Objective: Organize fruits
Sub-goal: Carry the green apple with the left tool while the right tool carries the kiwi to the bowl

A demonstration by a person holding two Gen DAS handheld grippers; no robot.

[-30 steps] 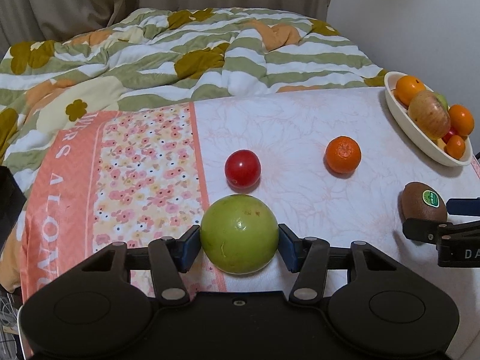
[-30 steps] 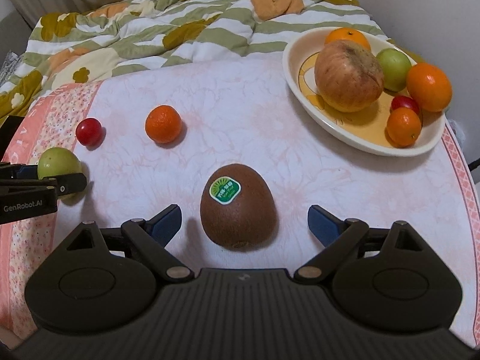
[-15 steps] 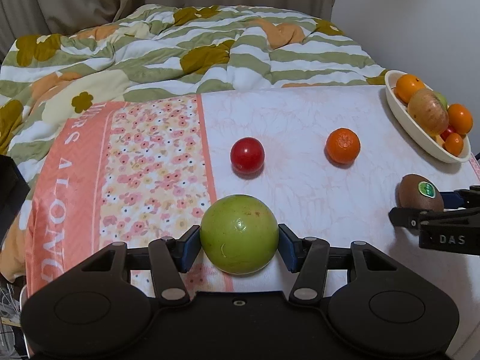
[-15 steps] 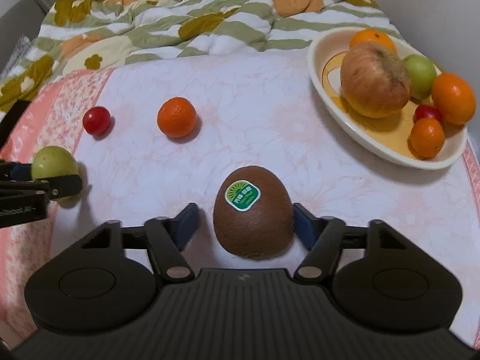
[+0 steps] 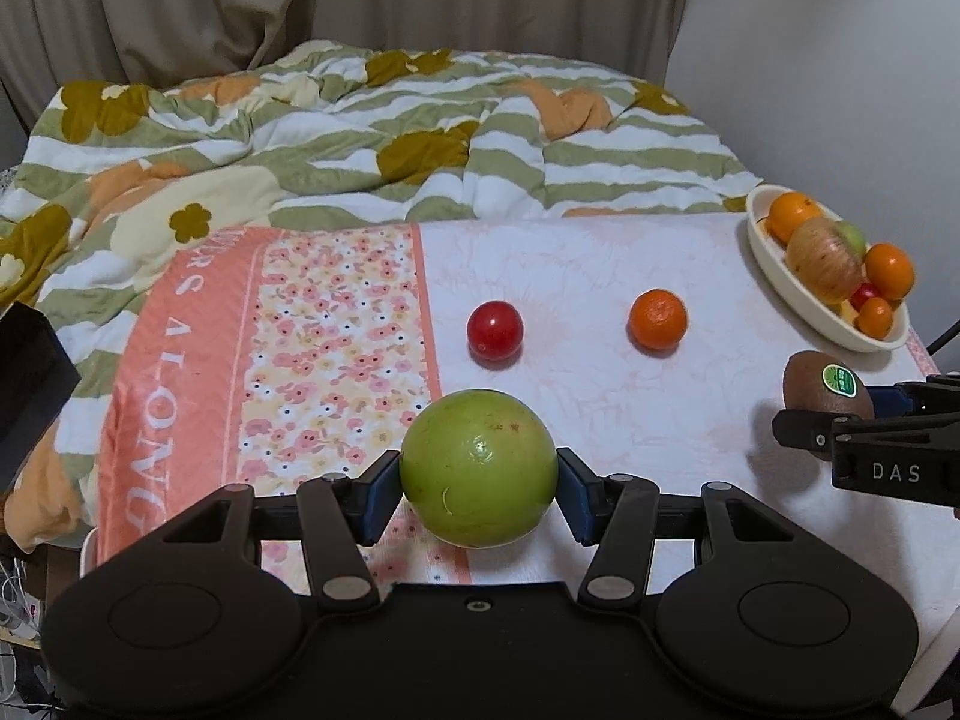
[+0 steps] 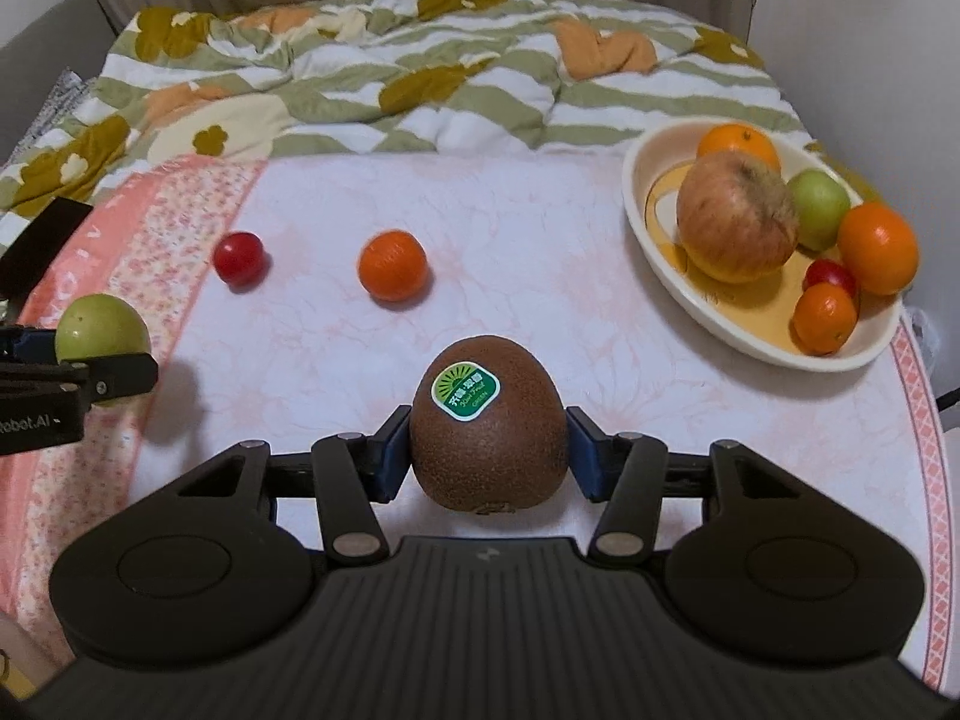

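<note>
I had the left tongs clamped on the green fruit, both blue pads tight against its sides. The right tongs were closing on the kiwi, and their pads already sat against its flanks, sticker side facing up toward me.

I took the bowl as my landmark. It stood at the far right of the table, near the edge. Inside it lay an apple, a green fruit behind that, three oranges and one small red fruit. The kiwi was near the bowl, in front of it and to its left. The loose orange lay on the cloth well left of the bowl, and the tomato lay farther left still, just beside the flowered strip of the cloth. The green fruit in my left tongs was the farthest from the bowl, over that pink flowered strip.

Beyond the bowl and the table, a striped quilt lay rumpled on the bed, with a curtain behind it.
</note>
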